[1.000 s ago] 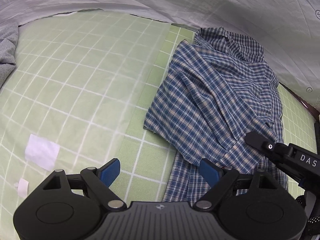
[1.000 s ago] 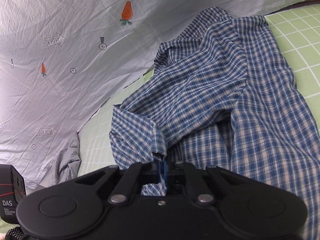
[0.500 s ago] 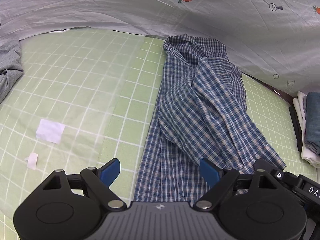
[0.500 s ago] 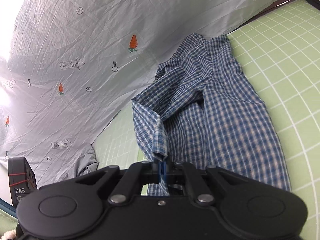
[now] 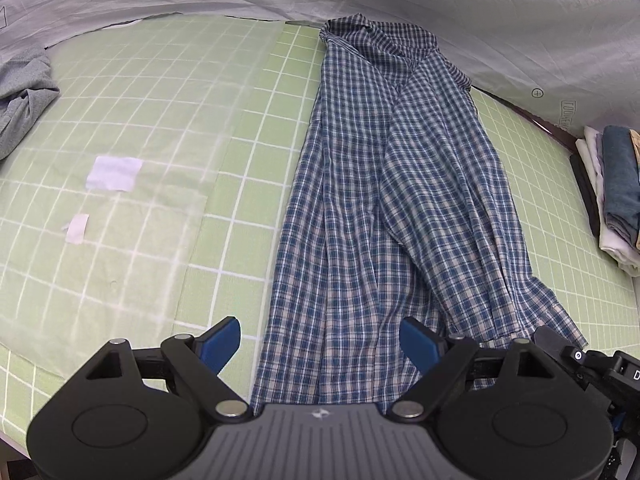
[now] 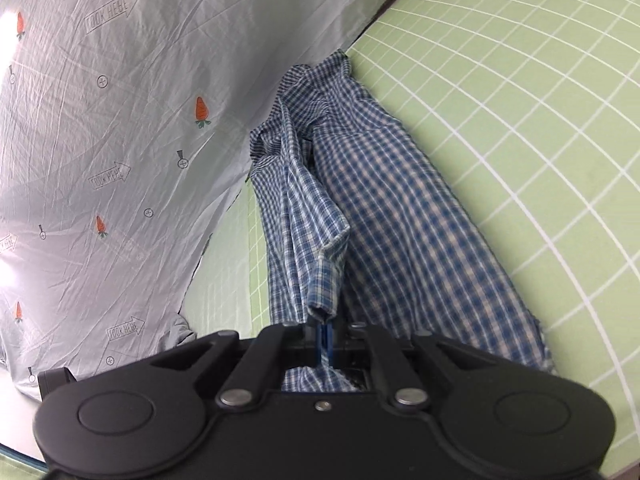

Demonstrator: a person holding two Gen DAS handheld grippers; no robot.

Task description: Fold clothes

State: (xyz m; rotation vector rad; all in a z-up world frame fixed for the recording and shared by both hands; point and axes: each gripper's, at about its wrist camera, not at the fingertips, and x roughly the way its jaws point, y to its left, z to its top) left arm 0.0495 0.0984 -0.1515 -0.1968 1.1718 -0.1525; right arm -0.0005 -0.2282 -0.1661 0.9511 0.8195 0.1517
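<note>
Since a second ago plaid shirt (image 5: 384, 200) pulled out long toward the worktop's (image 5: 160, 120) near edge. Right gripper (image 6: 323, 338) clenched on a hem corner, left gripper (image 5: 320, 340) released above it. Light, floppy — grab corners.

**Soft even light, strong fisheye bend**

Both views are bright w/ diffuse light, only faint shadows. The right wrist view has white glare at its left edge on the grey sheet (image 6: 100, 128), and the plaid shirt (image 6: 384, 216) looks a bit blurred there. Grid lines on the green mat (image 5: 160, 120) curve near edges; corners go black.
</note>
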